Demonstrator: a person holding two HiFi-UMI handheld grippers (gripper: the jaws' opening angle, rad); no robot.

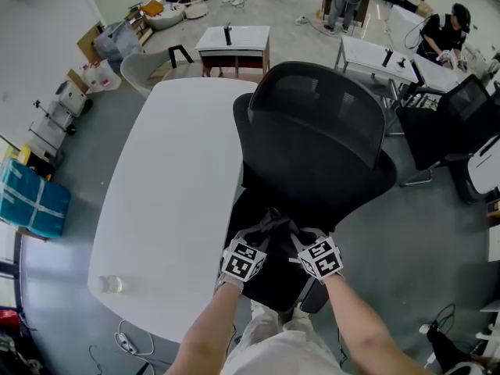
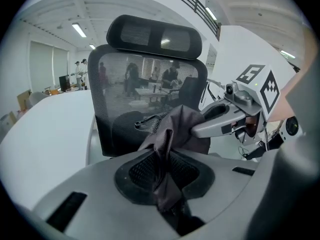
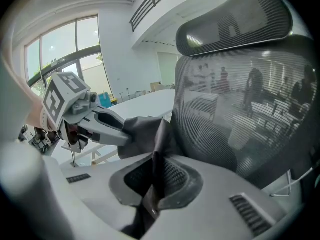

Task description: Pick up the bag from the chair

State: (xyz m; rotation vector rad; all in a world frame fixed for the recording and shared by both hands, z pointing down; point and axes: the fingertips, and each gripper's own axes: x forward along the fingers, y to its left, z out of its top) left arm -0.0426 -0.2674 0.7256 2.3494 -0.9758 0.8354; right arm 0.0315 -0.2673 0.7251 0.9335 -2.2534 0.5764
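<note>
We look down on a black chair (image 1: 312,131) with a mesh back; it stands just beside the long edge of a white table (image 1: 172,194).

The bag (image 2: 175,129) is dark, soft and crumpled. It is bunched up in front of the chair's back and over the seat (image 1: 275,287), between our two hands' tools. We cannot tell if its bottom touches the seat, for from above bag and seat are both dark.

The left gripper (image 2: 165,181) is squeezed nearly together on a fold of the bag; the cloth runs up out of its black pads (image 2: 142,171) in a tight ridge.

The right gripper (image 3: 154,181) is pinched just as tight on another fold of the same cloth; only that thin cloth sits between its sides.

The two are close and side by side, each biting the bag from its own side. In each gripper view we see the other one's grey tip touching the cloth; both point slanting down toward the seat.

On the table, near our end, lies one small pale thing (image 1: 111,283) — we cannot tell what it is. Far behind the chair stand more tables (image 1: 233,39); a few people (image 1: 445,30) are there too.
</note>
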